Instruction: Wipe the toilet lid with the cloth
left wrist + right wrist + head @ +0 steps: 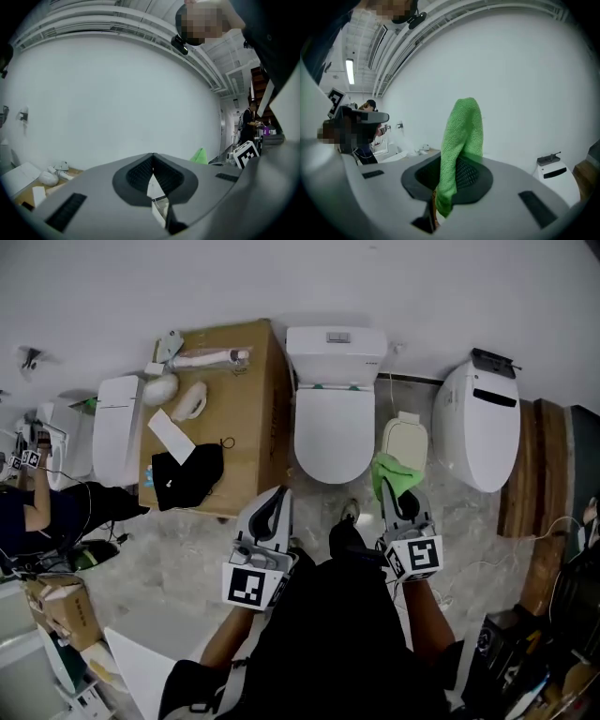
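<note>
cloth (pixel 461 136): bright green with a looped, towel-like weave, pinched between the two jaws of the right gripper (pixel 400 495). the jaws are clamped on its lower part. the rest stands up above the dark ribbed pads as a folded, rounded peak, and a short tail hangs below the pinch. in the head view the cloth sits at the gripper's tip, just right of the toilet's front edge, overlapping the near side of a small cream-lidded bin (pixel 404 439) that stands beside the toilet. it is apart from the toilet lid (pixel 335 432). the lid is down: white, smooth and glossy, a long oval under a boxy white tank (pixel 336 357) with a small grey rectangular plate on top.

the left gripper (pixel 277 498) is held in front of the toilet, a little left of its front edge. its jaws are pressed together tip to tip with nothing in them. each gripper carries a cube with black-and-white square markers.

just left of the toilet stands a brown cardboard box (pixel 253 352). on it lie a black fabric item (pixel 187 476), a white sheet (pixel 171 435) and some white fittings. right of the toilet, past the bin, is another white toilet (pixel 480 432) with a black panel on top, and beyond that are wooden boards (pixel 536 474). the floor (pixel 187 549) in front of the toilet is pale and marbled.
</note>
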The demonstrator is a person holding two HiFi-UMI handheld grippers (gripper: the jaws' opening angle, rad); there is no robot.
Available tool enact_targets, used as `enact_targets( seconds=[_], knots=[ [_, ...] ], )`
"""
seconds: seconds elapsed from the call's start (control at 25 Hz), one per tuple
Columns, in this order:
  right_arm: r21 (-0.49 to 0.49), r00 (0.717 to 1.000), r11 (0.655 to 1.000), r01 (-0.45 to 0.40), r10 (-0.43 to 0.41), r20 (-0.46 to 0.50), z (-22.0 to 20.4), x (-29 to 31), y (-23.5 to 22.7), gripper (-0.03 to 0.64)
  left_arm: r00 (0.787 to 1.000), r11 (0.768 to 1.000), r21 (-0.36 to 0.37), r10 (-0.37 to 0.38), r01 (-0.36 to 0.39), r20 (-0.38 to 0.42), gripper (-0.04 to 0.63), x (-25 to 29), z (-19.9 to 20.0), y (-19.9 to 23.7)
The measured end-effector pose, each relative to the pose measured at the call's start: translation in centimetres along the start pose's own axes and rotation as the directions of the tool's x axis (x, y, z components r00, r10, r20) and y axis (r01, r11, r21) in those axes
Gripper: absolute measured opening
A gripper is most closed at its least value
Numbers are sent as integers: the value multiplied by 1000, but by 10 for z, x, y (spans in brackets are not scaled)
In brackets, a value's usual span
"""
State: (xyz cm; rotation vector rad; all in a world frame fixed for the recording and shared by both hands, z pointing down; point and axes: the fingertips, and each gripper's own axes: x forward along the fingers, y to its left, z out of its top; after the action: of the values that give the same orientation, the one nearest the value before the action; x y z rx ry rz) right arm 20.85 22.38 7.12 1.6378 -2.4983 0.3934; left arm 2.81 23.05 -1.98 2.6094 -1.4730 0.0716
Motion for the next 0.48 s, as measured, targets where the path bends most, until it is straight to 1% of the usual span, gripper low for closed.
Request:
enact_targets(
  seconds=[0.2,0.32,0.48],
  knots=[
    [-16,997,998,-61,61,-37,-12,41,-45,51,998,998,7,60,-60,-18,2,36,-9,1],
    [-30,995,997,-75,73,-66,-29,65,-70,51,998,998,8,61,-61,-30,2,58,-17,2],
    [-63,992,996,-67,60,-111,-57,108,-100,51,998,998,2,58,-58,-38,2,90,-30,16]
  ],
)
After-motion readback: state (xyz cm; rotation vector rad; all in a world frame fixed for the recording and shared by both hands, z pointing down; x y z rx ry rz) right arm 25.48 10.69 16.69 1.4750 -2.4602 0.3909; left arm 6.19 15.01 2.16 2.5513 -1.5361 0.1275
